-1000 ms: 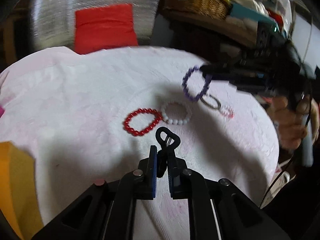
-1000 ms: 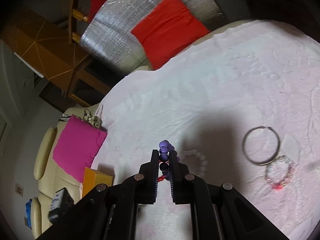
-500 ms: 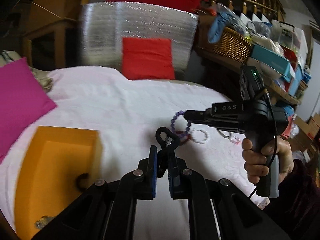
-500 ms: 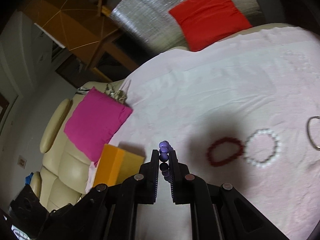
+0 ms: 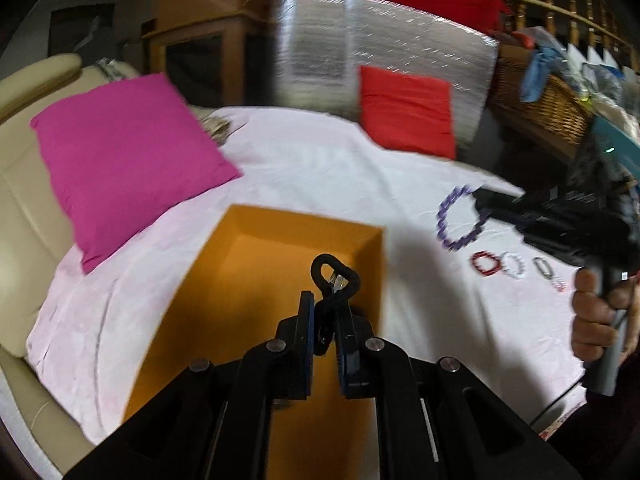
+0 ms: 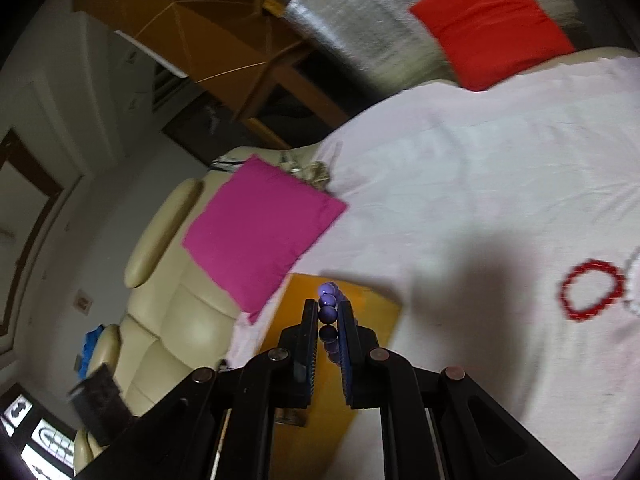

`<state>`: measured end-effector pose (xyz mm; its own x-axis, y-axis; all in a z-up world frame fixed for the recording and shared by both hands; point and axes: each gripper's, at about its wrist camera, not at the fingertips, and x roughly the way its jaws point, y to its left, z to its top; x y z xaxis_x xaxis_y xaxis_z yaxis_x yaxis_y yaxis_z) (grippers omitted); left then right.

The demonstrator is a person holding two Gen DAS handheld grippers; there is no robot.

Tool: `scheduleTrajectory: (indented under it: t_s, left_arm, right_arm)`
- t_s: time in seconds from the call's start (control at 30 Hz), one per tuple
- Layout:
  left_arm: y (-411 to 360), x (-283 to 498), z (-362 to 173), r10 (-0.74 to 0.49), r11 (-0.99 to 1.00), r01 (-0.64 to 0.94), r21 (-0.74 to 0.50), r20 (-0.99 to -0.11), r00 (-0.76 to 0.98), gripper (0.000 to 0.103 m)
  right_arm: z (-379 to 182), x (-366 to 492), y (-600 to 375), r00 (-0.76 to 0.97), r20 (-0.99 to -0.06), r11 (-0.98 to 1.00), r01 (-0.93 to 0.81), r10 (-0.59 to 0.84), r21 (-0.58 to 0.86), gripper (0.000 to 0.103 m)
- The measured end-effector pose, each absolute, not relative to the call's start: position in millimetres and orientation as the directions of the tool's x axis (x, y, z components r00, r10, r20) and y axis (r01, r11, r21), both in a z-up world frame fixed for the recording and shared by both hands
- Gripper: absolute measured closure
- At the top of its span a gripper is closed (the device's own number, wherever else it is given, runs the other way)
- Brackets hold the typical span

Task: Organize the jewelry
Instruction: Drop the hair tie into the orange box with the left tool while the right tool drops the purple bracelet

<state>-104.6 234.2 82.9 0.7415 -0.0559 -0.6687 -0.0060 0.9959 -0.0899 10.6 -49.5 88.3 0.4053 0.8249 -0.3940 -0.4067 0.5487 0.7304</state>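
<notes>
I had my left gripper (image 5: 325, 322) clenched on a black chain bracelet (image 5: 334, 280), pinching it low so that its loop stood up clear of the fingers and would fall free once I let go. It hung above the open orange box (image 5: 256, 280), which sat on the bed's white sheet (image 5: 340, 168) just beside the pink cushion (image 5: 128, 152); I judged I was placed for a drop into the box.

My right gripper (image 6: 329, 326) was shut on a purple bead bracelet (image 6: 329, 306), the beads stacked between the fingers. From the left wrist view that bracelet (image 5: 458, 220) hung as an open ring off the tip, above the sheet and to the right of the box, so it had not yet reached the rim. From the right wrist view the box (image 6: 376, 312) lay straight ahead of the fingers.

The red bead bracelet (image 5: 485, 263), the white bead bracelet (image 5: 514, 265), a metal bangle (image 5: 543, 269) and a small blurred piece next to it lay in a row on the sheet, well apart from the box, waiting their turn.
</notes>
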Motion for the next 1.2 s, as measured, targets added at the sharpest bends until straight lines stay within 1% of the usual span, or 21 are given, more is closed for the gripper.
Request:
scheduleTrajectory:
  t_s: [0.2,0.47,0.63,0.67,0.7,0.73,0.77,0.8,0.97,1.13,1.2]
  left_arm:
    - [257.3,-85.0,56.8,0.012,0.996,-0.070,-0.046,-0.742,0.670,0.093]
    - [271.3,-65.8,27.2,0.066,0.992,-0.124,-0.007,-0.819,0.570,0.093]
    - [278.8,-60.0,15.9,0.101,0.986,-0.166,0.015,-0.844,0.526,0.093]
    - [279.9,-59.5,15.8,0.105,0.985,-0.174,0.015,-0.847,0.521,0.088]
    - [281.0,-59.3,15.9,0.109,0.984,-0.179,0.017,-0.848,0.519,0.079]
    - [281.5,-58.7,16.1,0.116,0.983,-0.183,0.022,-0.847,0.520,0.072]
    - [281.4,-61.1,18.1,0.129,0.981,-0.190,0.032,-0.842,0.524,0.060]
    - [281.3,-63.8,20.0,0.141,0.980,-0.196,0.041,-0.835,0.532,0.055]
    - [274.1,-73.7,27.4,0.141,0.980,-0.193,0.038,-0.818,0.557,0.055]
    - [254.5,-81.6,37.7,0.116,0.988,-0.151,0.032,-0.797,0.592,0.055]
    - [244.1,-85.3,43.3,0.095,0.991,-0.135,0.016,-0.787,0.609,0.053]
  right_arm:
    - [79.0,14.0,2.2,0.332,-0.404,0.518,-0.432,0.853,0.739,0.092]
    - [52.9,36.4,69.1,0.237,-0.470,0.526,-0.438,0.850,0.729,0.092]
    - [32.1,49.4,105.4,0.190,-0.512,0.541,-0.425,0.837,0.726,0.092]
    - [29.7,50.9,109.8,0.186,-0.524,0.550,-0.421,0.831,0.722,0.091]
    - [27.3,52.2,112.4,0.185,-0.536,0.560,-0.413,0.823,0.718,0.091]
    - [24.0,54.4,113.8,0.190,-0.556,0.581,-0.398,0.809,0.710,0.091]
    - [22.1,56.5,111.8,0.198,-0.566,0.594,-0.387,0.800,0.705,0.091]
    - [21.4,58.2,107.7,0.218,-0.573,0.610,-0.376,0.790,0.698,0.088]
    - [27.6,62.4,73.0,0.301,-0.549,0.625,-0.327,0.780,0.708,0.083]
    - [40.3,53.0,41.6,0.349,-0.543,0.643,-0.326,0.763,0.693,0.083]
    - [45.2,49.8,28.3,0.365,-0.552,0.657,-0.323,0.750,0.681,0.083]
